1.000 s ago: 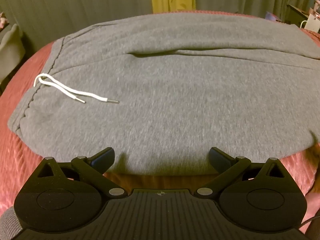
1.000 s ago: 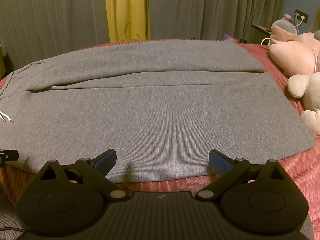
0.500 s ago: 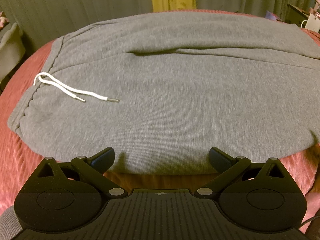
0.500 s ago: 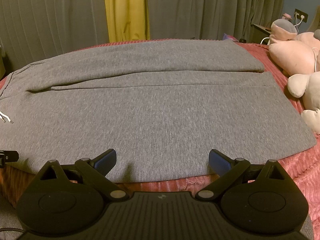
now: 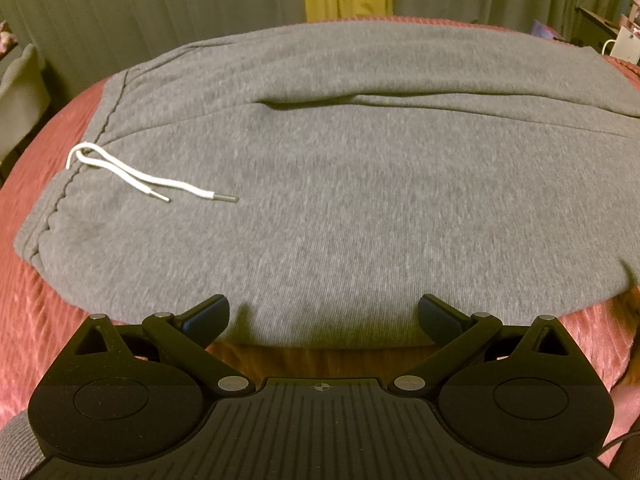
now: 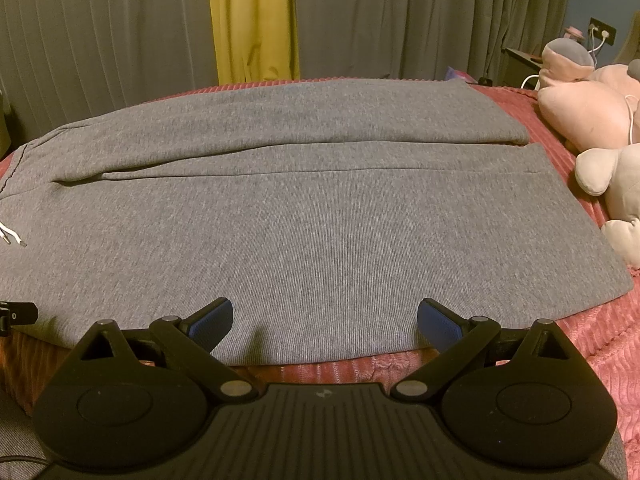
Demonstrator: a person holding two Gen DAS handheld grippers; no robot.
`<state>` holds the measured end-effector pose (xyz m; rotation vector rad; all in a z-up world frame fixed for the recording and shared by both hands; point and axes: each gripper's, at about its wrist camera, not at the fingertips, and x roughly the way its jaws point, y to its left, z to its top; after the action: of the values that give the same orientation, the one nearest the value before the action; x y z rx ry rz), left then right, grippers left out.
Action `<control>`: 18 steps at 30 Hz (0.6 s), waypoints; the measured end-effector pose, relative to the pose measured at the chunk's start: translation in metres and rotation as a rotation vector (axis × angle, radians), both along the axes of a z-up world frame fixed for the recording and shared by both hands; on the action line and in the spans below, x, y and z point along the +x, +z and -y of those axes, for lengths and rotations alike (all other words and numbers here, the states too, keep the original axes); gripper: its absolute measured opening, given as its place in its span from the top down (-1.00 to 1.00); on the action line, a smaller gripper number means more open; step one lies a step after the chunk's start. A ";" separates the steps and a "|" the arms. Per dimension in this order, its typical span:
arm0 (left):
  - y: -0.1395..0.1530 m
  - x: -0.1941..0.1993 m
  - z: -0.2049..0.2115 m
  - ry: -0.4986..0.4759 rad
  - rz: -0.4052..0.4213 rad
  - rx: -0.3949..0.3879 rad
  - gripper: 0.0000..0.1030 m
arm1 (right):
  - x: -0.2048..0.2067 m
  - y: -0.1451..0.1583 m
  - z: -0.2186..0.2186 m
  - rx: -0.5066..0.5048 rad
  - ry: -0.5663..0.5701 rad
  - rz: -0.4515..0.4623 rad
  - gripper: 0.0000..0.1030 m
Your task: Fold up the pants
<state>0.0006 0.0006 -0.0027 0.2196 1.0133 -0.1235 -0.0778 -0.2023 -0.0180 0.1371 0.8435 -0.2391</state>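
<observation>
Grey sweatpants (image 5: pixel 340 184) lie flat across a red bed, waistband to the left, legs side by side running right. A white drawstring (image 5: pixel 132 174) rests near the waistband. My left gripper (image 5: pixel 322 318) hovers open at the near edge of the pants' hip area, nothing between its fingers. In the right wrist view the pants (image 6: pixel 320 216) stretch to the leg cuffs at the right. My right gripper (image 6: pixel 324 320) stands open over the near edge of the closer leg, holding nothing.
The red bedspread (image 6: pixel 600 328) shows around the pants. Pink and beige plush toys (image 6: pixel 592 128) lie at the right edge of the bed. Grey curtains with a yellow panel (image 6: pixel 252 20) hang behind. The other gripper's tip (image 6: pixel 18 312) shows at the left.
None of note; both grippers stay open at the near edge of the pants, with only a slight camera shift.
</observation>
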 end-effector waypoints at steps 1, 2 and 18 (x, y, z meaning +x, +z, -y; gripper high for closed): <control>0.000 0.000 0.000 0.000 0.000 0.000 -1.00 | 0.000 0.000 0.000 0.000 0.000 0.000 -0.92; -0.003 -0.002 -0.001 0.000 0.003 -0.001 -1.00 | 0.000 0.000 0.000 0.000 0.000 0.000 -0.92; -0.004 -0.004 -0.001 0.001 -0.005 -0.002 -1.00 | 0.000 0.001 0.001 -0.001 0.000 0.000 -0.92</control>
<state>-0.0034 0.0020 -0.0070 0.2170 1.0185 -0.1246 -0.0780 -0.2034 -0.0172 0.1365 0.8432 -0.2396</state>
